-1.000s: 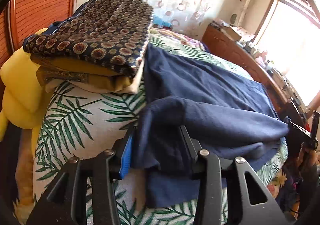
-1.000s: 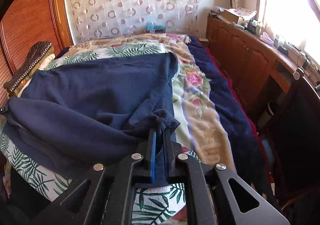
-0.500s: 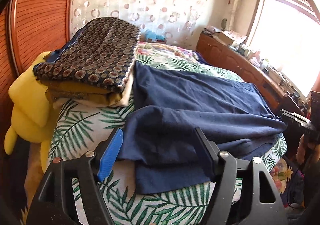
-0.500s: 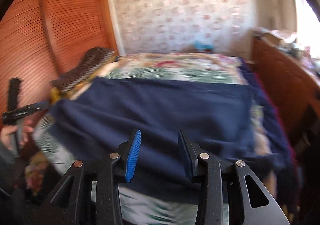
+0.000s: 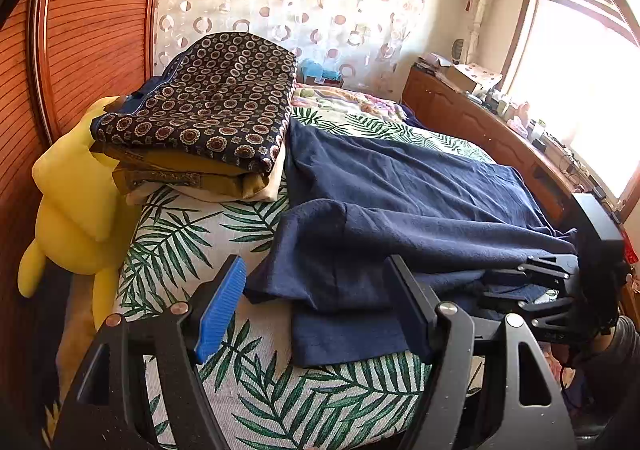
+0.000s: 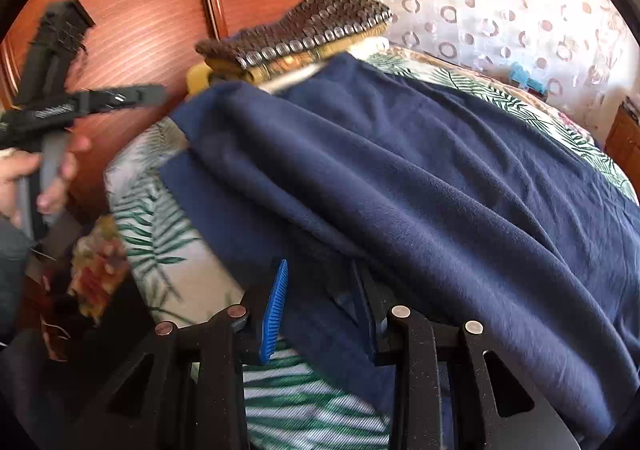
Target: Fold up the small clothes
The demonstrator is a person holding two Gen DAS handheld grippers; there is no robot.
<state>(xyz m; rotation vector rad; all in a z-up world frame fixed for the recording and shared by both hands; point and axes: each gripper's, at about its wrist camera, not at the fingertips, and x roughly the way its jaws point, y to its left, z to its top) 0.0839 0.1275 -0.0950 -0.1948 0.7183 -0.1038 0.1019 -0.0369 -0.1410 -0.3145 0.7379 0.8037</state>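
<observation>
Navy garment [image 5: 400,210] on the bed, between both gaping tongs [image 5: 316,302] [image 6: 320,310].

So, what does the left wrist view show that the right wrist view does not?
Only the left wrist view shows the yellow plush toy, the window and the wooden sideboard. Only the right wrist view shows the person's bare hand holding the left hand-held gripper. Both share the navy garment, the folded stack and the palm-leaf bedcover.
</observation>
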